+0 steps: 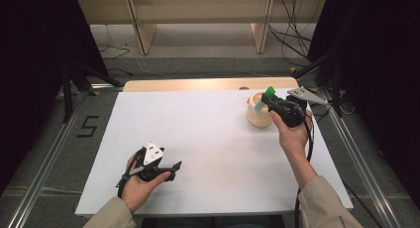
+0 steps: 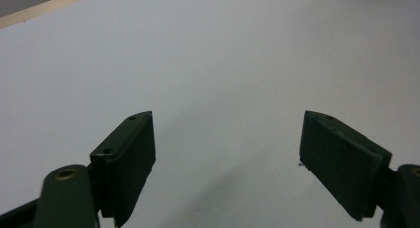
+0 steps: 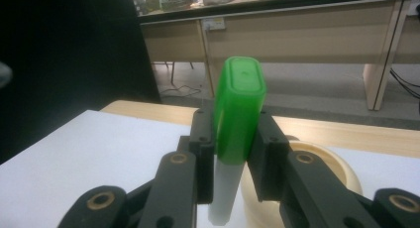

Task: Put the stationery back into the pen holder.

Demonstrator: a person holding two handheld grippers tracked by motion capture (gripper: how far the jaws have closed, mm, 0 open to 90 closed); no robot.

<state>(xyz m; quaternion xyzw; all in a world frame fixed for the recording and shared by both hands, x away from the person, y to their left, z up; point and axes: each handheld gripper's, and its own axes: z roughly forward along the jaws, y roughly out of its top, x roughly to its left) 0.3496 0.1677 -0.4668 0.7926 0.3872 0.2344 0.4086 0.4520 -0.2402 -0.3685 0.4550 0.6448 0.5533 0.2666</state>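
Observation:
My right gripper is shut on a marker with a green cap and a white body. Both jaws press its sides, cap end up and white end pointing down. It hangs over the cream-coloured round holder at the table's far right, whose rim shows just behind the jaws. In the high view the marker leans above the holder's opening. My left gripper rests low at the near left of the white table. Its jaws stand wide apart, and between its pads lies bare white surface.
A strip of wooden table edge runs along the far side of the white sheet. Beyond it are wooden desk legs and loose cables on the floor. Dark curtains flank both sides.

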